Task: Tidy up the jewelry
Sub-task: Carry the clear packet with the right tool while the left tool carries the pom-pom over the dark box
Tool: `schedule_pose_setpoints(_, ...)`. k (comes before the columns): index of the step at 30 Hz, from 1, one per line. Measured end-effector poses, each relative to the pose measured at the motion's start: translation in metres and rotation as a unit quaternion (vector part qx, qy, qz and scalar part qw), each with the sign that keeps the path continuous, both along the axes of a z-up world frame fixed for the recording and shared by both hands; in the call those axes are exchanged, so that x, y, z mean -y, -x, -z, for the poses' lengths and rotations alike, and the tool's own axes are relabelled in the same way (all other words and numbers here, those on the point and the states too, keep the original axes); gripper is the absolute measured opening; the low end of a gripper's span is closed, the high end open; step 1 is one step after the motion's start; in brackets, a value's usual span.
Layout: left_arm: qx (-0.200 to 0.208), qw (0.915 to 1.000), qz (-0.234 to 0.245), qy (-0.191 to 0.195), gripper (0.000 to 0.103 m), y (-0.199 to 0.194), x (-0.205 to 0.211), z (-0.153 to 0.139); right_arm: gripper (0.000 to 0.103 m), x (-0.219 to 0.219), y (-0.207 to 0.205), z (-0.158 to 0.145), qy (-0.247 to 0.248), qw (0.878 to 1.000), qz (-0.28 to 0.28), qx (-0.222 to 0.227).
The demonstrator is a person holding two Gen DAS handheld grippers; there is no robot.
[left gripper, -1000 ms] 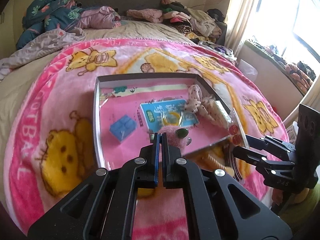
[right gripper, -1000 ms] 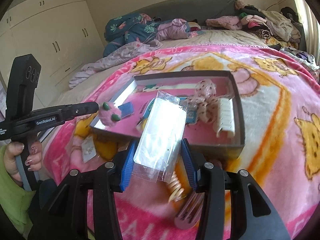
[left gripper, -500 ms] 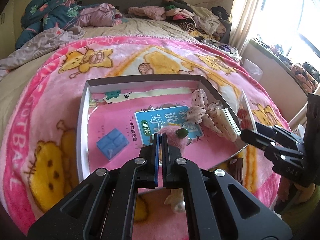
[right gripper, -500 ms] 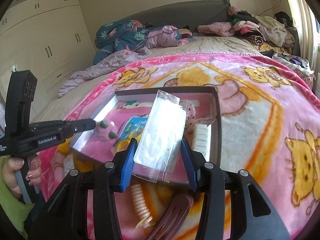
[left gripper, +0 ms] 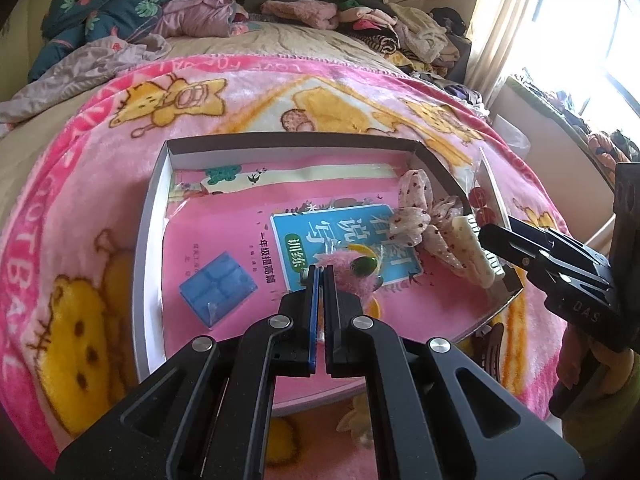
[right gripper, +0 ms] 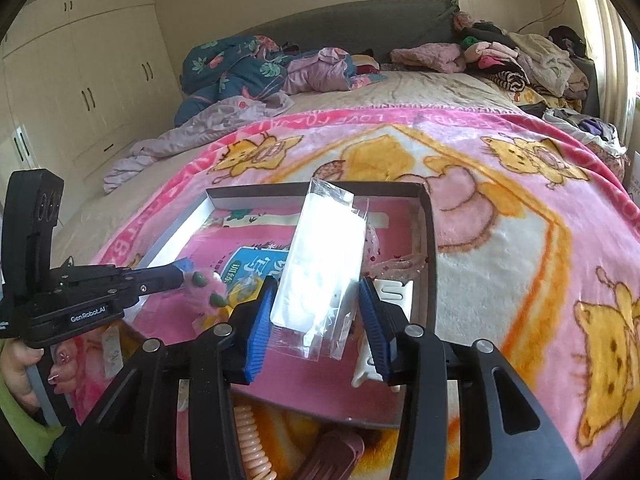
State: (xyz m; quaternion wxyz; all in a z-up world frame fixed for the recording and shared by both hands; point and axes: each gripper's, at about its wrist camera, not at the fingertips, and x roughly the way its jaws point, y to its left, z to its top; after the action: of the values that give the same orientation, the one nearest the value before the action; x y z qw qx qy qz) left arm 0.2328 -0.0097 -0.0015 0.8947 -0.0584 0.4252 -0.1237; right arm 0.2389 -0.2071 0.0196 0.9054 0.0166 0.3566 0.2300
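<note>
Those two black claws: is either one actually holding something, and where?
Left gripper pinches the pink fuzzy hair clip by one end. Right gripper grips the clear plastic packet by its lower sides.

Box (left gripper: 158, 216) on blanket (left gripper: 72, 184); booklet (left gripper: 344, 236), block (left gripper: 218, 286), clip (left gripper: 476, 256) inside.

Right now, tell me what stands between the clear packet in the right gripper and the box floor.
No barrier shows. The right gripper holds the clear packet above the open box. Below lie the white hair clip and the booklet; the left gripper holds a pink fuzzy clip beside.
</note>
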Motion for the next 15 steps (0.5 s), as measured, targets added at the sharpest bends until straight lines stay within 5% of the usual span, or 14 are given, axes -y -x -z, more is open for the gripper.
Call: schedule_pose_setpoints(15, -0.011, 0.9996, -0.023, 0.009, 0.0, -0.003, -0.022, 0.012, 0.04, -0.027, -0.004, 0.014, 0.005, 0.999, -0.032, -0.02)
